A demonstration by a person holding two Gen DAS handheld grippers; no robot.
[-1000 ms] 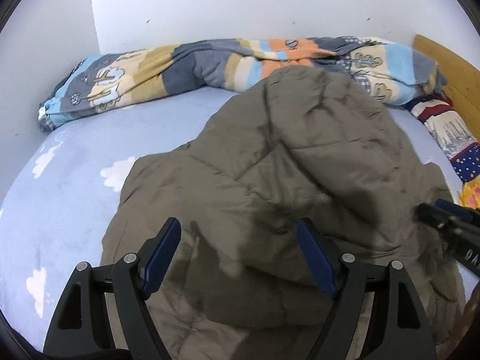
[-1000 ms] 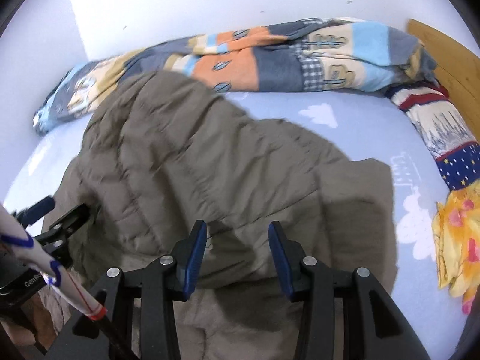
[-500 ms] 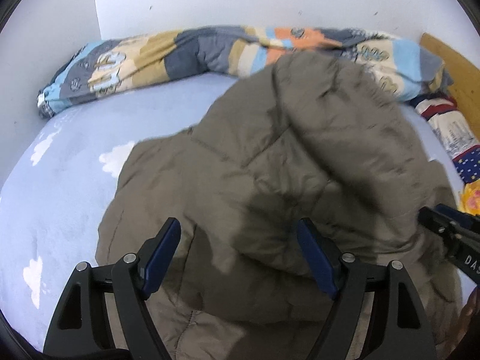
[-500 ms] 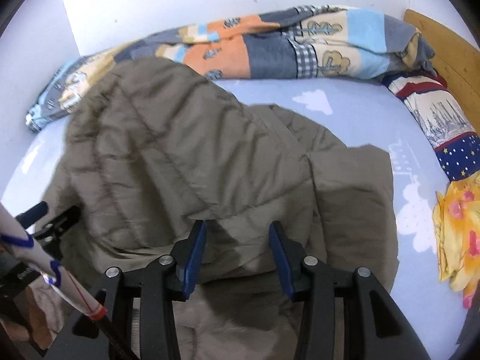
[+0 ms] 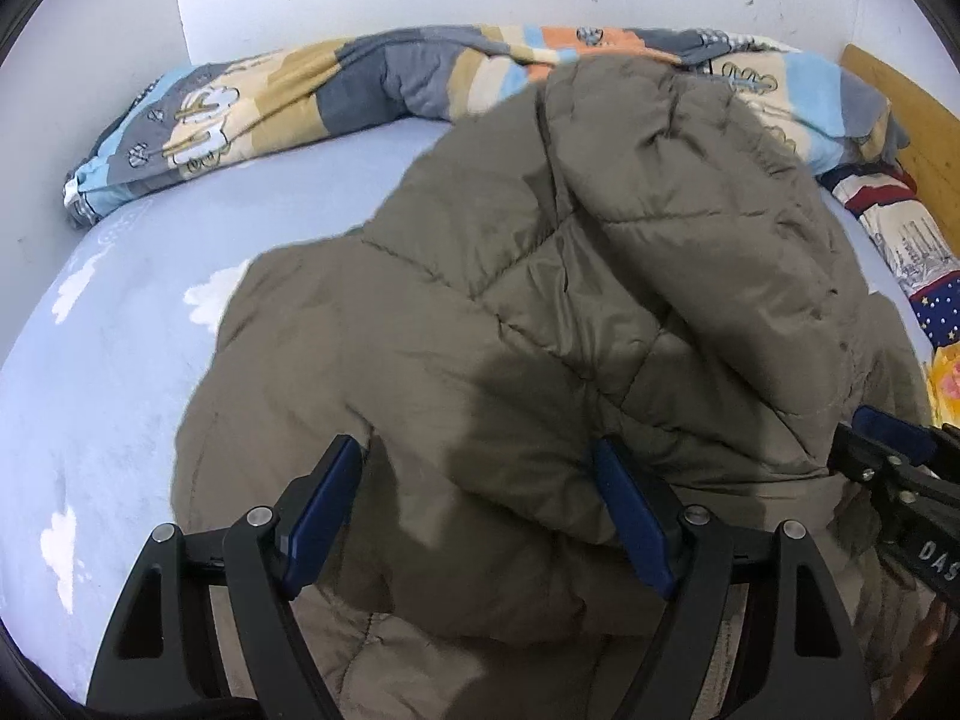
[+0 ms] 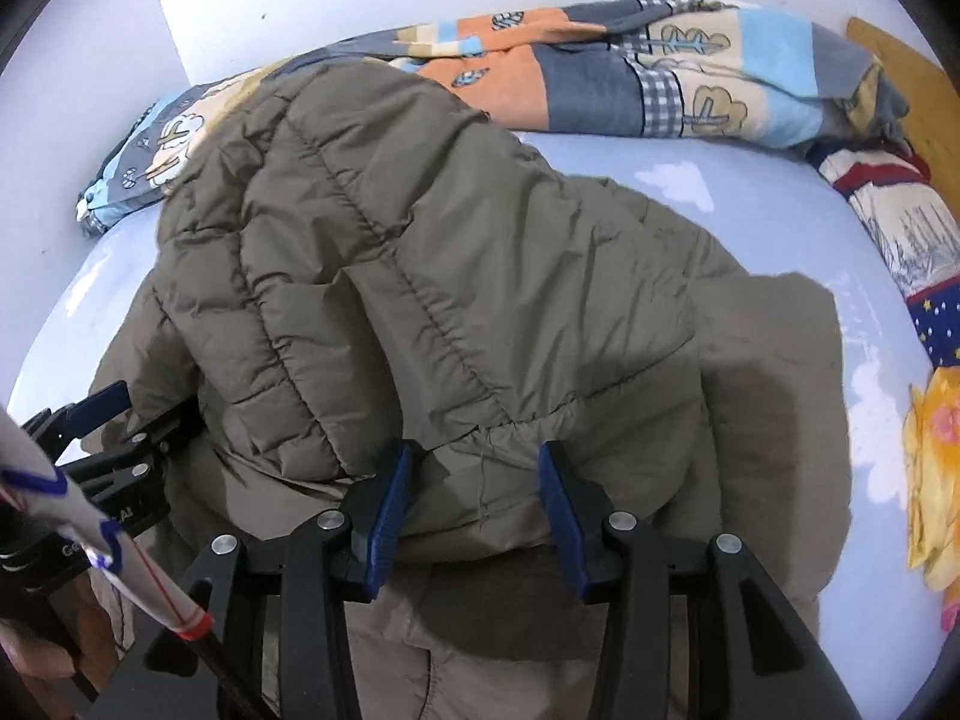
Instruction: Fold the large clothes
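Observation:
A large olive-brown quilted jacket (image 5: 540,300) lies heaped on the light blue bed; it also fills the right wrist view (image 6: 420,276). Its top half is doubled toward me, with the folded edge lying between the fingers of both grippers. My left gripper (image 5: 480,480) has its jaws wide apart with the fold's edge bulging between them. My right gripper (image 6: 474,480) has its jaws apart too, narrower, with the hem between the blue pads. Each gripper shows in the other's view, the right one (image 5: 888,468) and the left one (image 6: 114,420).
A patchwork quilt (image 5: 360,84) is bunched along the far wall. A patterned pillow (image 6: 900,228) and a yellow cloth (image 6: 936,480) lie at the right by the wooden headboard (image 5: 900,102). The blue cloud-print sheet (image 5: 108,360) spreads to the left.
The jacket's upper part has come closer to me and higher in both views. The folded edge now reaches between the fingers of both grippers. The jaw widths look unchanged.

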